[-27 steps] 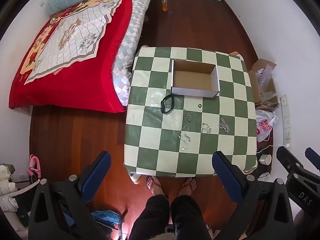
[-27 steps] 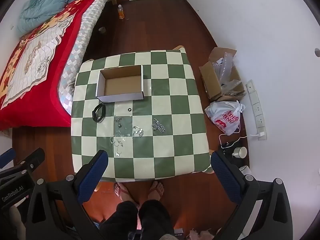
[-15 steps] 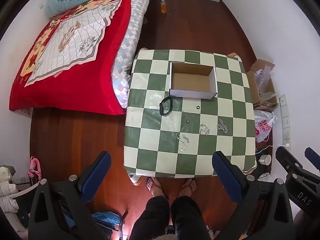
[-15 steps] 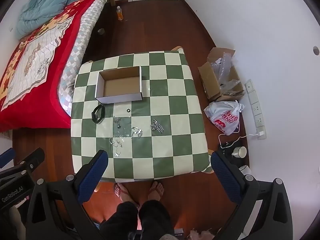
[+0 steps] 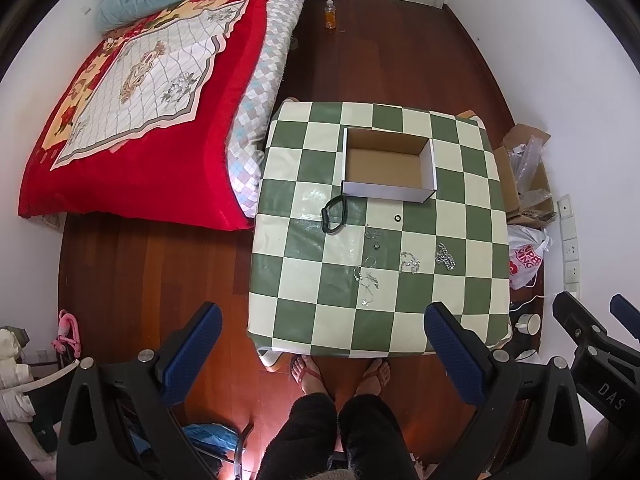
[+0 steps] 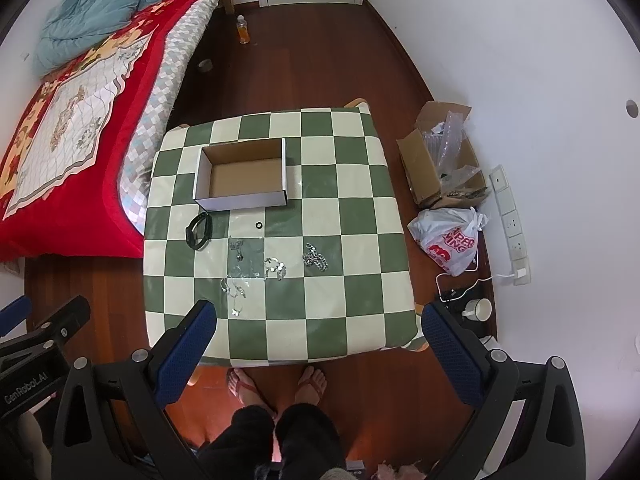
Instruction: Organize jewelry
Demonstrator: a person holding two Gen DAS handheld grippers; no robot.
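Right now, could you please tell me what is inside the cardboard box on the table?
The cardboard box shows only its bare brown floor; the near wall hides a thin strip.

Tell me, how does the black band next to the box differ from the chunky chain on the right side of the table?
The black band is one dark, smooth closed loop; the chunky chain is silvery and made of many links, bunched in a heap. The band lies close to the near left corner of the open box, while the chain lies farther from it, toward the person's side of the table. Both rest loose on the checked cloth, outside the box, untouched by either gripper.
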